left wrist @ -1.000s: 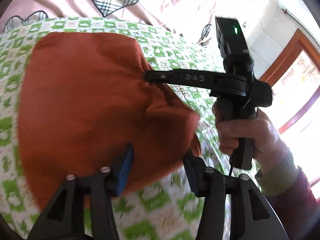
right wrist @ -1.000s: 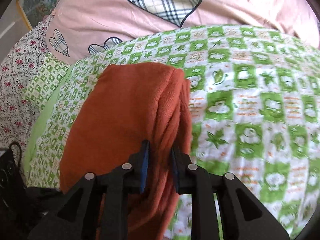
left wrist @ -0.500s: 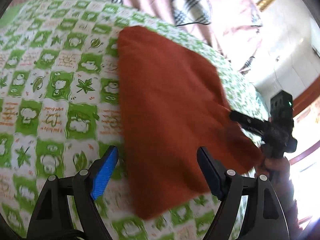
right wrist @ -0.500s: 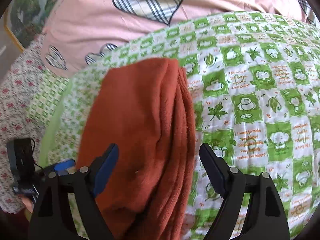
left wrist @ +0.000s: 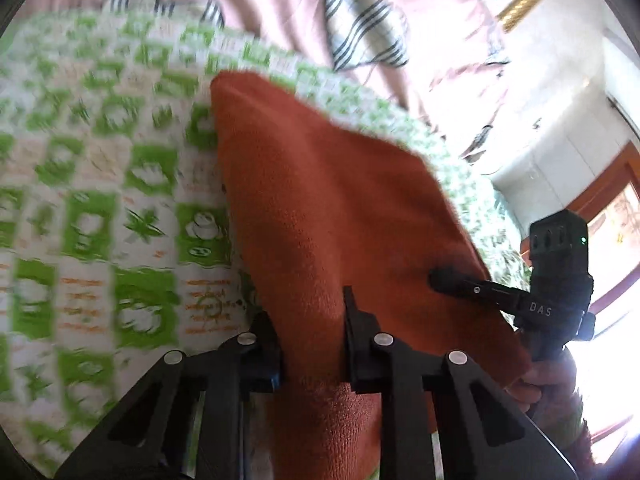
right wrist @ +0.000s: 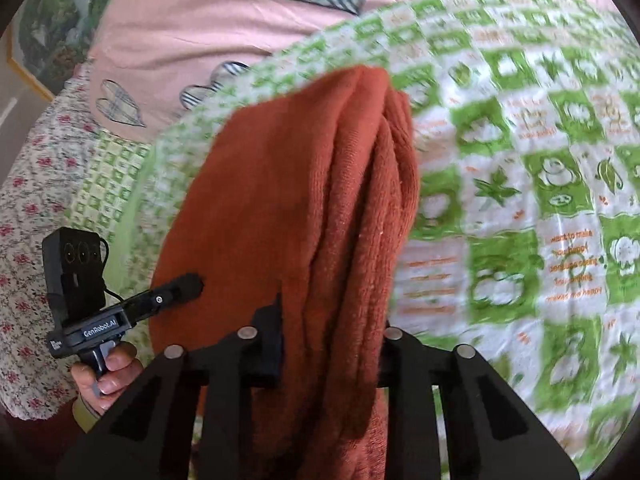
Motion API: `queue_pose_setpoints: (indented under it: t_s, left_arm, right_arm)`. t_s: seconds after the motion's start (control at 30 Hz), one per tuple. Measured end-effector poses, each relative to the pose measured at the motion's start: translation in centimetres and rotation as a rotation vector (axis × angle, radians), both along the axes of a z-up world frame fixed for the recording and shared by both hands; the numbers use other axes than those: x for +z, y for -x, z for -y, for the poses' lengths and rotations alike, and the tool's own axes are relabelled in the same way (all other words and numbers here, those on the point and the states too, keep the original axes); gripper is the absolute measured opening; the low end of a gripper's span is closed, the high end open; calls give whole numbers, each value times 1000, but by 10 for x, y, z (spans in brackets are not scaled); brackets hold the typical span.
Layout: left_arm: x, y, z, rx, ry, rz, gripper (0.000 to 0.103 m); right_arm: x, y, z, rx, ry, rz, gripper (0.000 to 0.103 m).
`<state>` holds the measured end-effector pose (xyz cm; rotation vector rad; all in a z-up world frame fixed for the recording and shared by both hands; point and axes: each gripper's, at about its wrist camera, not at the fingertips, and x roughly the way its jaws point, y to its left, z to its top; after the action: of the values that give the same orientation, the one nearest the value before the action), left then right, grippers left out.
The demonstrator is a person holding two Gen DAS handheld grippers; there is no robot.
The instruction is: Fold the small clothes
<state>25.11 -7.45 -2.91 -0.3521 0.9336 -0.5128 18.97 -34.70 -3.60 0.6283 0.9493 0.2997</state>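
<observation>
A rust-orange folded garment (left wrist: 328,200) lies on the green-and-white patterned blanket (left wrist: 100,200); it also shows in the right wrist view (right wrist: 280,208), with several stacked layers along its right edge. My left gripper (left wrist: 312,332) is shut on the garment's near left corner. My right gripper (right wrist: 328,340) is shut on the near right corner, around the thick layered edge. Each gripper shows in the other's view: the right one (left wrist: 440,276) at the garment's right edge, the left one (right wrist: 192,284) at its left edge.
A pink quilt with plaid hearts (right wrist: 240,20) lies behind the blanket. A floral sheet (right wrist: 28,200) is at the left. A white wall and a wooden window frame (left wrist: 612,184) are at the right.
Half a second ago both grippers were open over the garment's near edge. Now both have moved in and shut on its near corners.
</observation>
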Motion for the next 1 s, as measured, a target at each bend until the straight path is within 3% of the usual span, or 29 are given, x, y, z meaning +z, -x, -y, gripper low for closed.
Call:
queue_pose_setpoints:
  t_s: [0.07,0.2,0.37,0.47,0.6,0.63,0.7,0.73,0.77,0.8,0.9,1.0]
  left_arm:
    - [21,23,-17,3,-18,54,21]
    - [41,63,-63,21,-37,85,21]
    - [44,117,-122,52,-66,90,21]
    - [29,137,-144,84,-61,62,21]
    - [-5,141,-155,124,-59,-7,24]
    - [-12,140,-154,135,-77,-22,28]
    - [-23,141,-150,165,-139,-43,46]
    - [-25,142,-149,177,-159,-48,48]
    - [-24,144,-148,187,-164,-47,50]
    - [-23,146,-148,189,-164,-46,55]
    - [-11,150,-147,209,-199,-25,59]
    - [2,151,-151,228,-202,0,62]
  right_arm:
    - [10,8,-20,24,-26,38,25]
    - [18,25,-67,86,-83,96,25]
    - [5,34,-119,163,-157,108,24]
    - [-8,36,-144,202,-168,96,24]
    - [-23,39,-153,196,-123,63,24]
    - [-31,40,-152,182,-115,40,25]
    - [-43,41,-151,167,-90,5,30]
    - [-44,41,-150,156,-77,1,40]
    - [-44,43,-148,138,-63,-3,52]
    - [-42,44,-146,126,-55,-9,54]
    - [-27,49,-136,67,-7,-6,54]
    - [2,56,-128,-10,134,56,54]
